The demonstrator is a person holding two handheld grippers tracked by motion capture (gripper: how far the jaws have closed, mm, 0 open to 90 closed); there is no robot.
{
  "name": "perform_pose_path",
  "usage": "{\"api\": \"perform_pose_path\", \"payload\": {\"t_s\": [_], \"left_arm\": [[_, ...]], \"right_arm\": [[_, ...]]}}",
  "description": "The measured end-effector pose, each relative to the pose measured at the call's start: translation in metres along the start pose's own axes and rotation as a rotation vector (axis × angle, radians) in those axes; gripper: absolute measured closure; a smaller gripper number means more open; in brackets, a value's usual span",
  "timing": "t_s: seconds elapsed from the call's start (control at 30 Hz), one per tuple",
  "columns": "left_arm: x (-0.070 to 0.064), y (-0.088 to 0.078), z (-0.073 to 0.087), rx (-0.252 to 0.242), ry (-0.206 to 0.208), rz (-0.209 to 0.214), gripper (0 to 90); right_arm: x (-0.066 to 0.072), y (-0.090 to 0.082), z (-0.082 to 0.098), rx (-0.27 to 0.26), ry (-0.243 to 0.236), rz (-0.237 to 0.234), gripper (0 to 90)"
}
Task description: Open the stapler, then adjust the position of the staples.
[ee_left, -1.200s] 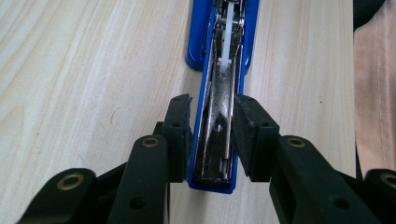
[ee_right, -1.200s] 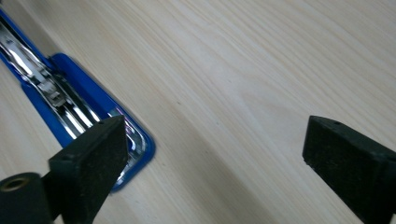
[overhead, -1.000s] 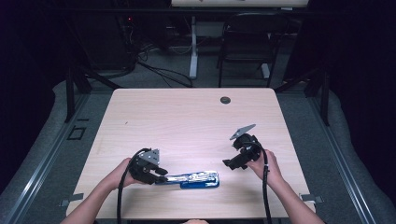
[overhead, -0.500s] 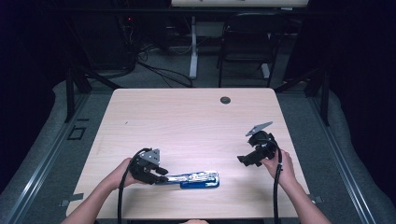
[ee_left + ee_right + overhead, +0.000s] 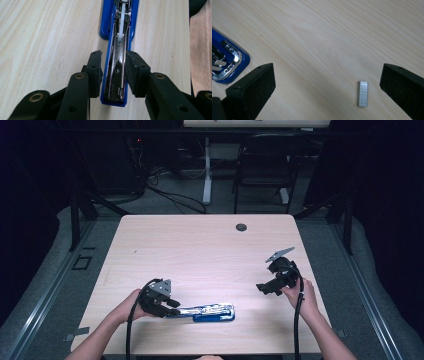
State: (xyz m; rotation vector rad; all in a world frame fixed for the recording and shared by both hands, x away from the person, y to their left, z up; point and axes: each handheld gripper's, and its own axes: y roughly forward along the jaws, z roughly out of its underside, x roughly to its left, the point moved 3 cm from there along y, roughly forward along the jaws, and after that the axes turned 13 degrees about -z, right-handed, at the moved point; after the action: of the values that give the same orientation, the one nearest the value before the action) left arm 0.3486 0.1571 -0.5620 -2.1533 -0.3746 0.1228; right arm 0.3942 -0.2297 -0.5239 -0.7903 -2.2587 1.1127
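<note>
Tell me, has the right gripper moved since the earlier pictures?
Yes. In the high view the right gripper has shifted right, away from the stapler and toward the table's right edge.

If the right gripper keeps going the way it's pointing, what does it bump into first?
Probably the bare table. The right gripper stands open, angled down at the wood; the strip of staples lies between its jaws, the blue stapler off to one side.

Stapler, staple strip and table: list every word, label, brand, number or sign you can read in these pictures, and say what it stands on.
None can be read.
Blue stapler: small embossed marks on the chrome plate at its end, too small and blurred to read.
Staple strip: no text.
Table: no text.
</note>
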Motion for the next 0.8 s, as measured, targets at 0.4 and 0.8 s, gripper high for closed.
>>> {"api": "perform_pose_path", "payload": {"t_s": [0.4,0.8], "left_arm": [[0.000,0.000,0.000,0.001,-0.003,0.001,66.6],[0.000,0.001,-0.001,-0.001,-0.003,0.003,66.6]], "right_arm": [[-0.012,-0.007,0.000,0.007,0.040,0.018,0.0],[-0.030,-0.003,-0.002,0.026,0.098,0.016,2.2]]}}
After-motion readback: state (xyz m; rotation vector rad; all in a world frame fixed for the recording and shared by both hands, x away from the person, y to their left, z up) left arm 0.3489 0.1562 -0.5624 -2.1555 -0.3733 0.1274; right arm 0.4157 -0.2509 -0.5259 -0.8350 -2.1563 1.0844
